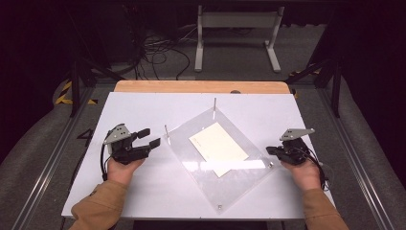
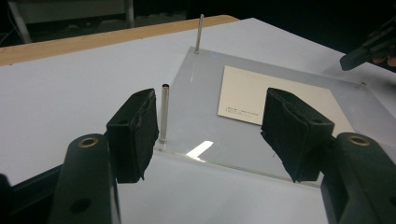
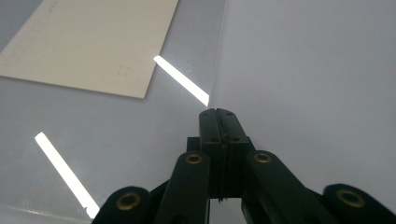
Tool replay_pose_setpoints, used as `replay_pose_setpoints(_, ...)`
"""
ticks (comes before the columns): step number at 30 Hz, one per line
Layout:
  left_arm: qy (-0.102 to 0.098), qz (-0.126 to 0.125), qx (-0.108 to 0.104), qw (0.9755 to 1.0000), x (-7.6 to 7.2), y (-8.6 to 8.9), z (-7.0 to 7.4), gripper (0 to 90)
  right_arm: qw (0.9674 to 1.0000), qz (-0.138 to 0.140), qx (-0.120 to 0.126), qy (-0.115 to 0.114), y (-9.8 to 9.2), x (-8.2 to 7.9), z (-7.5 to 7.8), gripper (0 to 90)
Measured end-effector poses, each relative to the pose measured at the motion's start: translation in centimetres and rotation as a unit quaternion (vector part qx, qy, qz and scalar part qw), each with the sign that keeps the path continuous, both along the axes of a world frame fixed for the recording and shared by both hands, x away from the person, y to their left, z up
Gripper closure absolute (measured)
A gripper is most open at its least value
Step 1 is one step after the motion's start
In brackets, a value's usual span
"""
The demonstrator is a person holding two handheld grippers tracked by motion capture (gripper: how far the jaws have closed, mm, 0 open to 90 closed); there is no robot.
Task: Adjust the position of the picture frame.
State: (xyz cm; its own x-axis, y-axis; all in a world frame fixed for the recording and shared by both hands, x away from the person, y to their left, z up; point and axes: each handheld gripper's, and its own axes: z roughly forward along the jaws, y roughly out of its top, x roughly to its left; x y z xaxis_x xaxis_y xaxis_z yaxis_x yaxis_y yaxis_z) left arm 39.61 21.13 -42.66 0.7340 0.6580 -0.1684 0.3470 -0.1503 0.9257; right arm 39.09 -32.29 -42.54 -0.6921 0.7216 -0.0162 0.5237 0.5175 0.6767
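a clear acrylic sheet is lying diamond-wise on the white tabletop, a cream card resting on its middle. two thin metal posts are standing at its corners: the near post and the far post. the left claw is sitting jaws apart, empty, just left of the sheet's left corner. the right claw is sitting jaws together at the sheet's right corner; whether anything is pinched there cannot be told. no container is present.

A clear acrylic plate lies flat, turned like a diamond, mid-table, a cream card on it (faint print), thin metal posts upright at its far corners.
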Motion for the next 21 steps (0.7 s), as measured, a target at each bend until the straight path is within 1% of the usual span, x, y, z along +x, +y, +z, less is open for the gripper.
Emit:
replay_pose_setpoints(1, 0.001, -0.001, 0.002, 1.0000, 0.1, 0.0, 0.0, 36.7, 1.0000, 0.000, 0.000, 0.000, 0.0, 0.0, 0.0, 89.6)
replay_pose_setpoints(2, 0.008, -0.002, 0.000, 1.0000, 0.2, 0.0, 0.0, 36.6, 0.9999, -0.003, -0.008, 0.010, -0.1, 0.1, -0.2, 89.6)
replay_pose_setpoints(3, 0.008, -0.002, 0.000, 1.0000, 0.2, 0.0, 0.0, 36.6, 0.9999, -0.003, -0.008, 0.010, -0.1, 0.1, -0.2, 89.6)
replay_pose_setpoints(6, 0.010, -0.003, 0.001, 0.9999, 0.3, -0.1, -0.1, 36.5, 0.9994, -0.006, -0.026, 0.023, -0.1, 0.1, -0.7, 89.6)
replay_pose_setpoints(7, 0.008, -0.003, 0.003, 1.0000, 0.3, -0.1, -0.1, 36.3, 0.9990, -0.006, -0.031, 0.031, -0.1, 0.2, -0.9, 89.5)
replay_pose_setpoints(8, 0.006, -0.003, 0.006, 1.0000, 0.4, 0.0, -0.1, 36.3, 0.9990, -0.006, -0.031, 0.031, -0.1, 0.2, -0.9, 89.5)
replay_pose_setpoints(9, 0.006, -0.004, 0.008, 0.9999, 0.4, 0.0, -0.1, 35.8, 0.9988, -0.003, -0.034, 0.036, -0.1, 0.2, -1.1, 89.6)
replay_pose_setpoints(11, 0.009, -0.006, 0.007, 0.9999, 0.4, 0.0, -0.1, 35.7, 0.9986, -0.001, -0.034, 0.040, -0.1, 0.2, -1.1, 89.6)
replay_pose_setpoints(12, 0.015, -0.004, 0.002, 0.9999, 0.3, -0.1, -0.1, 35.7, 0.9985, 0.000, -0.034, 0.042, 0.0, 0.2, -1.2, 89.6)
replay_pose_setpoints(14, 0.012, -0.002, 0.005, 0.9999, 0.4, -0.1, -0.2, 35.8, 0.9983, 0.002, -0.036, 0.045, 0.2, 0.2, -1.1, 89.6)
replay_pose_setpoints(15, 0.015, -0.003, 0.003, 0.9999, 0.3, -0.2, -0.2, 36.2, 0.9982, 0.005, -0.038, 0.047, 0.3, 0.2, -1.1, 89.6)
replay_pose_setpoints(17, 0.011, -0.004, 0.005, 0.9999, 0.3, -0.2, -0.1, 36.7, 0.9981, 0.004, -0.042, 0.045, 0.4, 0.2, -1.1, 89.7)
replay_pose_setpoints(19, 0.011, -0.004, 0.006, 0.9999, 0.3, -0.1, -0.1, 36.7, 0.9982, 0.002, -0.037, 0.047, 0.4, 0.1, -1.1, 89.7)
replay_pose_setpoints(21, 0.015, -0.003, 0.005, 0.9999, 0.3, -0.1, -0.2, 36.7, 0.9982, 0.000, -0.031, 0.051, 0.3, 0.1, -1.2, 89.7)
